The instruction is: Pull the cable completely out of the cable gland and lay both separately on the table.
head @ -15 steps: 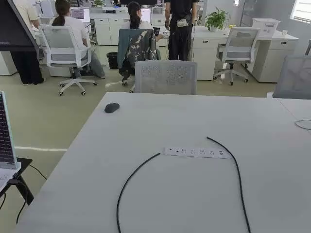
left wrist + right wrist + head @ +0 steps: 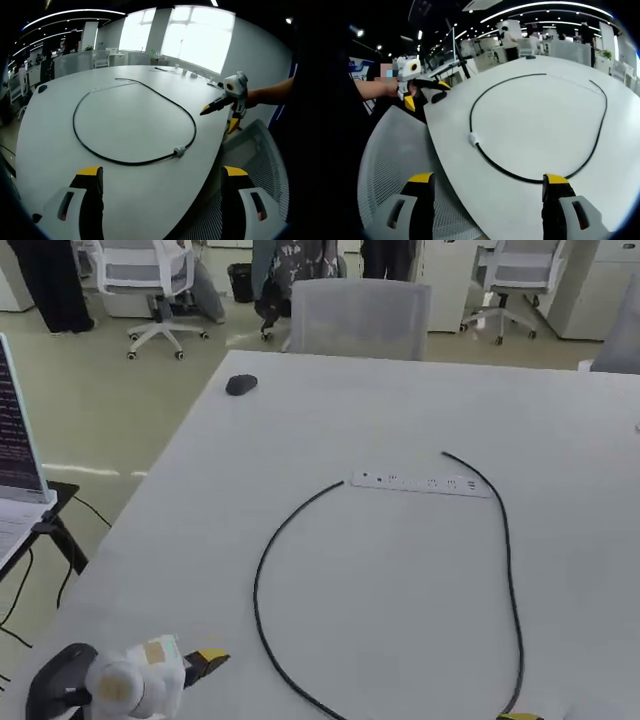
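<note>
**Cable**: black, lying in one open loop on the white table. Both free ends lie at the far side, by the power strip.

**Cable gland**: small and white, threaded mid-loop close to the near table edge. Its long axis follows the cable, roughly along that edge.

**Left gripper**: jaws wide apart, empty. In the left gripper view the gland sits just above the jaw gap, slightly right of centre.

**Right gripper**: jaws spread, empty. In the right gripper view the gland lies up and left of the gap.

**Nearer claw:** cannot tell.

**Likely approach:** one claw on the gland, the other on the cable beside it, pulling along the axis.
</note>
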{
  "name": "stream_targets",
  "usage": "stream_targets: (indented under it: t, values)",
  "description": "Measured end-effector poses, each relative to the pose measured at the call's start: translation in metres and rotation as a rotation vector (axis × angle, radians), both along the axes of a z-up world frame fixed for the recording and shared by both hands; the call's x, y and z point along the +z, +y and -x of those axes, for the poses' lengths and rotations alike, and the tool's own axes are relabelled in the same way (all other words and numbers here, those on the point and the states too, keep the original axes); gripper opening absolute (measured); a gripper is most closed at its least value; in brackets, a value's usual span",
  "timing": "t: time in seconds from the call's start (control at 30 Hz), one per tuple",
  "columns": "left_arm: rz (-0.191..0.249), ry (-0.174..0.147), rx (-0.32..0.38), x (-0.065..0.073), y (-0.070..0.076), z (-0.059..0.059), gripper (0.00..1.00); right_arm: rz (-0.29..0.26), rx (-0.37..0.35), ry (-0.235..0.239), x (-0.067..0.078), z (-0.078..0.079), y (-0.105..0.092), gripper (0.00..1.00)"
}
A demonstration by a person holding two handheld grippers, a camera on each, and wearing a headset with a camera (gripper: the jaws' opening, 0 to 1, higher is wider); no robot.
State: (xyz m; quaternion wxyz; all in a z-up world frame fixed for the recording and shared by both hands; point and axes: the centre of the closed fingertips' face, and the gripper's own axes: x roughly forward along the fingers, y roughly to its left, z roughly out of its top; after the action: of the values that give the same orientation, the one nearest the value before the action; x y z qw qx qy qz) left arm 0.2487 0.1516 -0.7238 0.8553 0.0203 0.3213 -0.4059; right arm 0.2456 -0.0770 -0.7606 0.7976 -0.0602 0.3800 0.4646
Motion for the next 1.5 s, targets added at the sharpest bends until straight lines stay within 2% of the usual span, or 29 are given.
stream_targets:
  t: [0.03, 0.17, 0.3, 0.43, 0.5, 0.57, 0.63, 0.7, 0.8, 0.87, 1.03, 1.17, 1.37, 1.43, 1.5]
  values:
    - [0.001, -0.004, 0.002, 0.001, 0.001, 0.0, 0.98, -0.001, 0.007, -0.014, 0.002, -0.001, 0.002, 0.9]
    - [0.009, 0.003, 0.016, 0.0, 0.003, 0.004, 0.98, -0.003, -0.012, -0.02, 0.007, -0.007, 0.004, 0.92]
    - [-0.004, 0.001, 0.007, -0.003, 0.004, 0.01, 0.98, -0.019, -0.02, -0.03, 0.016, -0.014, 0.012, 0.91]
    - [0.016, 0.001, 0.019, -0.002, 0.006, 0.011, 0.99, 0.011, -0.001, -0.068, 0.019, -0.026, 0.019, 0.91]
    - [0.023, 0.007, 0.017, -0.002, 0.006, 0.012, 0.99, 0.006, 0.003, -0.077, 0.024, -0.031, 0.026, 0.9]
    - [0.014, -0.002, 0.004, 0.0, 0.003, 0.013, 0.99, -0.014, 0.04, -0.114, 0.028, -0.036, 0.036, 0.85]
    - [0.012, -0.016, -0.002, 0.0, 0.003, 0.011, 0.99, -0.006, 0.047, -0.109, 0.024, -0.038, 0.042, 0.84]
    - [0.025, -0.004, 0.001, 0.0, 0.002, 0.008, 0.99, 0.035, 0.069, -0.086, 0.016, -0.038, 0.046, 0.84]
    - [0.034, -0.002, 0.003, -0.003, 0.0, 0.002, 0.99, 0.086, 0.136, -0.119, 0.012, -0.039, 0.054, 0.81]
    - [0.033, -0.002, 0.0, -0.003, -0.001, 0.001, 0.99, 0.108, 0.153, -0.105, 0.006, -0.039, 0.059, 0.78]
    - [0.03, -0.002, -0.025, -0.002, -0.002, 0.003, 0.99, 0.139, 0.197, -0.099, 0.001, -0.041, 0.073, 0.7]
    - [0.03, 0.015, -0.029, -0.005, 0.002, 0.005, 0.98, 0.164, 0.221, -0.074, -0.01, -0.041, 0.081, 0.62]
    - [0.027, 0.027, -0.035, -0.009, 0.002, 0.006, 0.96, 0.236, 0.295, -0.057, -0.026, -0.035, 0.092, 0.51]
    - [0.036, 0.038, -0.03, -0.009, 0.001, 0.005, 0.96, 0.25, 0.307, -0.032, -0.032, -0.033, 0.095, 0.46]
    - [0.032, 0.034, -0.045, -0.011, 0.0, 0.004, 0.96, 0.258, 0.321, -0.021, -0.034, -0.031, 0.098, 0.42]
